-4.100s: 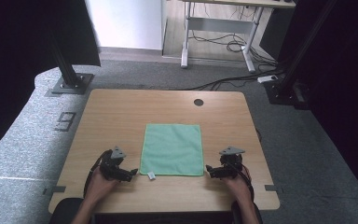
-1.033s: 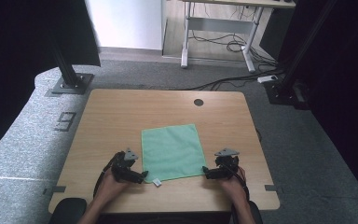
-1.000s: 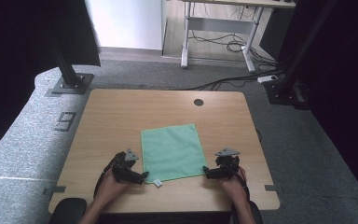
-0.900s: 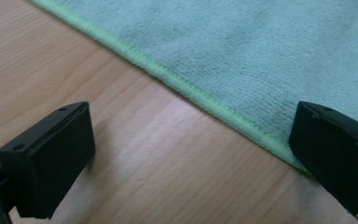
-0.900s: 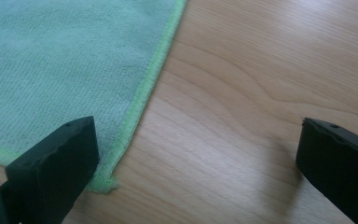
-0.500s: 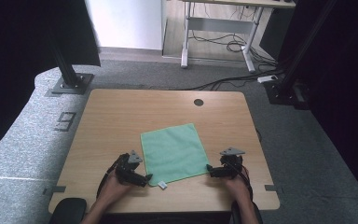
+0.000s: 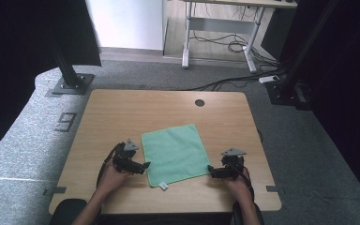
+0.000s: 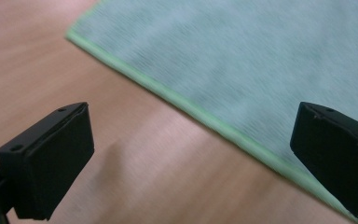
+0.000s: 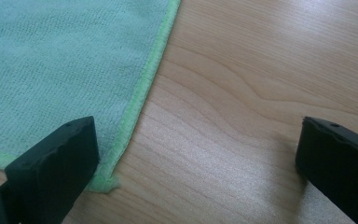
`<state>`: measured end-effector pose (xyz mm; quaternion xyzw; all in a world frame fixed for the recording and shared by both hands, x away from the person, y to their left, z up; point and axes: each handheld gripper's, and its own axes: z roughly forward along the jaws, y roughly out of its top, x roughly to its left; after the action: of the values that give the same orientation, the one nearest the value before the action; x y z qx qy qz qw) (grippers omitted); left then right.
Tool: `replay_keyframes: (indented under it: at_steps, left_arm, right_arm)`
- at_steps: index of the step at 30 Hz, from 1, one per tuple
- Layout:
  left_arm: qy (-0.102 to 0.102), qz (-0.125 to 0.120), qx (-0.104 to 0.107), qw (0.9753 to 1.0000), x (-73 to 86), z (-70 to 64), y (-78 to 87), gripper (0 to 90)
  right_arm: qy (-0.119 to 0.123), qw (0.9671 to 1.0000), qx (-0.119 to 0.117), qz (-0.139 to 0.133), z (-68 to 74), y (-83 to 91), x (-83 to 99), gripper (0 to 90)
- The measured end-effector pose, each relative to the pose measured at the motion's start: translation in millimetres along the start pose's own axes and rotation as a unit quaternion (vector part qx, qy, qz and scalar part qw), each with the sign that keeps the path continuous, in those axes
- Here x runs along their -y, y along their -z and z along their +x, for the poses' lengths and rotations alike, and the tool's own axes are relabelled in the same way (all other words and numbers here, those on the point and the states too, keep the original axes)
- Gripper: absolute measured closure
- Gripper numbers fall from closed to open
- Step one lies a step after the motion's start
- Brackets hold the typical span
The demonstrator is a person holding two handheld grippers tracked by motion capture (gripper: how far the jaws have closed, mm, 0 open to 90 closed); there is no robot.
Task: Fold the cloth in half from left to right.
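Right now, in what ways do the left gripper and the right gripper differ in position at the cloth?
The left gripper straddles a straight side edge of the green cloth; the right gripper straddles a near corner. In its own view each has one jaw over cloth. Both are open, low over the table.

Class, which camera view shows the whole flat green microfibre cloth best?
The high view: the flat green microfibre cloth lies complete there, all four corners and its white tag visible. The left gripper view catches just one hemmed edge between open jaws; the right gripper view gives a sharp close-up of one corner.
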<state>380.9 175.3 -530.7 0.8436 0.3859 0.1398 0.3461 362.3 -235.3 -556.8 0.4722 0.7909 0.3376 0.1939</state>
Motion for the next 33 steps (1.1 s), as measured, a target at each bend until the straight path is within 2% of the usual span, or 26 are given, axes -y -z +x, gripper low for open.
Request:
replay_keyframes:
  at_steps: [8, 20, 27, 29, 33]
  left_arm:
    - [0.013, -0.016, -0.027, 0.9994, -29.4, 32.6, -14.2, 0.0]
    - [0.054, -0.003, -0.063, 0.9965, -43.6, 68.8, -45.3, 0.0]
    - [0.071, 0.004, -0.079, 0.9944, -48.6, 78.5, -61.4, 0.0]
    - [0.064, 0.018, -0.086, 0.9941, -48.8, 78.0, -66.8, 0.0]
    - [0.057, 0.017, -0.092, 0.9940, -48.6, 77.3, -66.3, 0.0]
  right_arm:
    - [0.000, 1.0000, 0.000, 0.000, 0.0, 0.0, 0.0, 0.0]
    - [0.000, 1.0000, 0.000, 0.000, 0.0, 0.0, 0.0, 0.0]
    - [0.000, 1.0000, 0.000, 0.000, 0.0, 0.0, 0.0, 0.0]
    - [0.000, 1.0000, 0.000, 0.000, 0.1, 0.0, 0.0, 0.0]
    - [0.000, 1.0000, 0.000, 0.000, 0.1, 0.0, 0.0, 0.0]
